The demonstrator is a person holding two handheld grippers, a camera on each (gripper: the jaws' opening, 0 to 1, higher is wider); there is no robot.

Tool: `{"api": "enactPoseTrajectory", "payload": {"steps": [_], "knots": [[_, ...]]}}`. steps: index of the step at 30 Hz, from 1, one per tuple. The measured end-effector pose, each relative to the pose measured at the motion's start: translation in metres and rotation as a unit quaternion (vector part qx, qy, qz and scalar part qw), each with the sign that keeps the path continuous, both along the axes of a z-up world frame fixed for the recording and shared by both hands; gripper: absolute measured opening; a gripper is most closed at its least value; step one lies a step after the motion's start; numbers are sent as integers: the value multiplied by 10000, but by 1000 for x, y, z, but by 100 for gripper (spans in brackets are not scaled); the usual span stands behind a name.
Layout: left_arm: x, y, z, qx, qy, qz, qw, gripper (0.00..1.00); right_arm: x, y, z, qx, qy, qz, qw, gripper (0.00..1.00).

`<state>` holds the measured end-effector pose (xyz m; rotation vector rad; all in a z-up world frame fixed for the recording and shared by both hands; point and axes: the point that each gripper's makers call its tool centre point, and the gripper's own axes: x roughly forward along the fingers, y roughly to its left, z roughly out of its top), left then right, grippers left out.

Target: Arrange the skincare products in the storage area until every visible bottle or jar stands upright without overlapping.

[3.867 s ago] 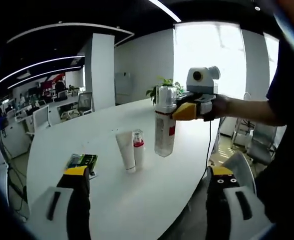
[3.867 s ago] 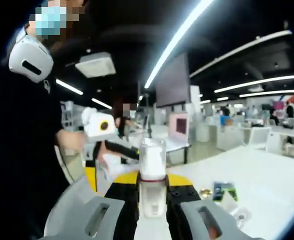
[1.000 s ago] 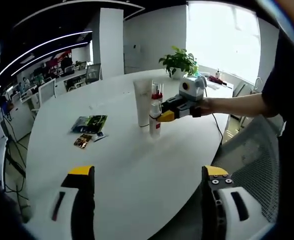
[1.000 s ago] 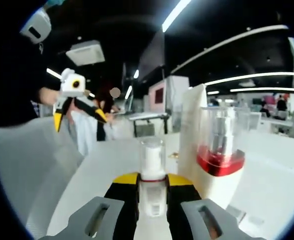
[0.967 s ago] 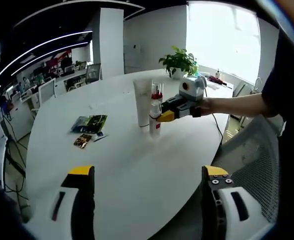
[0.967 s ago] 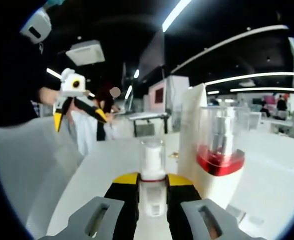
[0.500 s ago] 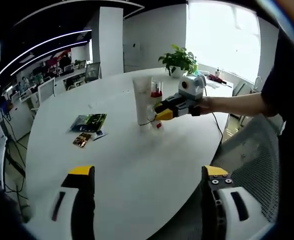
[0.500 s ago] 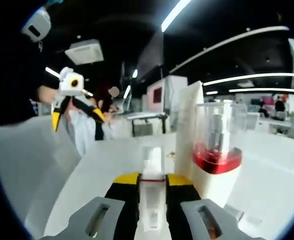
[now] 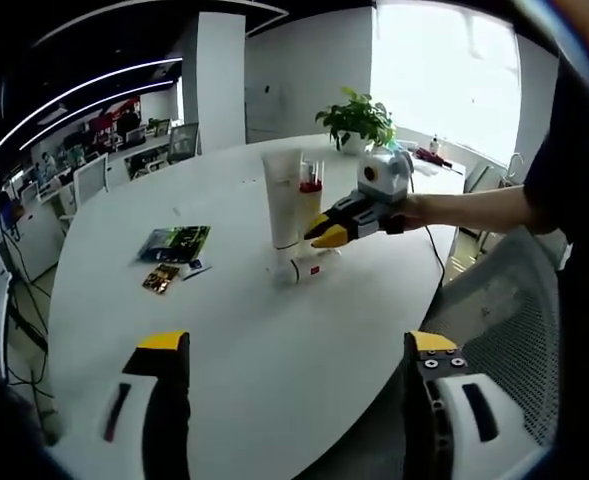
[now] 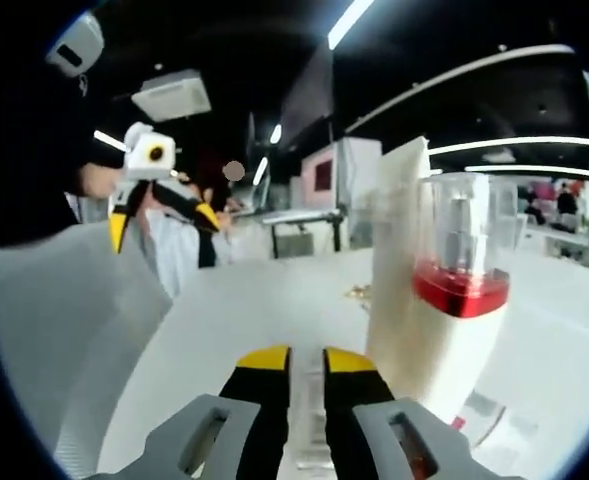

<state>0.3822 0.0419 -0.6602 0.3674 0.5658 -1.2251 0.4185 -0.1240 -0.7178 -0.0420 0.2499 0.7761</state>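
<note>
White table (image 9: 224, 330): the clear bottle (image 9: 302, 268), upright a second ago, now lies toppled just below the right gripper (image 9: 322, 233), whose jaws stand narrow and empty; the left gripper (image 9: 289, 400), wide, hangs back, so uprighting remains.

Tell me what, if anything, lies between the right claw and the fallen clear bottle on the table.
Nothing visible does. In the left gripper view the right claw hangs just above the clear bottle, which lies on its side on the white table beside the upright white tube and red-collared pump bottle.
</note>
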Motion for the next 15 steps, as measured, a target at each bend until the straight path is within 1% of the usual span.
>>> {"api": "enactPoseTrajectory", "payload": {"steps": [1,3,4,5,6,7,8,9,10,11,12,13,15], "knots": [[0,0,0,0,12,2,10000,84,-1,-1,-4,-290,117,2,9995,6],[-1,-1,0,7,48,7,10000,84,-3,1,-7,-618,365,13,9974,9],[-1,-2,1,8,66,3,10000,84,-5,2,-11,-893,565,27,9944,12],[-2,-3,3,2,82,-10,10000,84,-4,0,-13,-1155,603,23,9915,14],[-2,-5,6,-8,100,-29,9999,84,-6,2,-17,-1447,740,68,9867,15],[-2,-6,8,-15,102,-45,9999,84,-9,6,-19,-1523,920,132,9840,15],[-1,-7,11,-24,98,-58,9999,84,-9,9,-24,-1716,1100,135,9789,16],[1,-7,13,-34,91,-59,9999,84,-8,8,-26,-1977,1102,142,9739,17],[3,-8,15,-70,86,-48,9999,84,-8,9,-29,-2219,1172,213,9678,16],[4,-8,16,-105,97,-28,9999,84,-8,8,-33,-2403,1378,138,9608,16],[6,-8,17,-141,109,-5,9998,84,-6,7,-34,-2434,1455,42,9590,16],[6,-7,16,-188,132,27,9997,84,-3,6,-35,-2565,1565,-80,9538,16],[5,-5,14,-242,181,82,9995,84,1,9,-34,-2852,1540,-46,9460,15]]}}
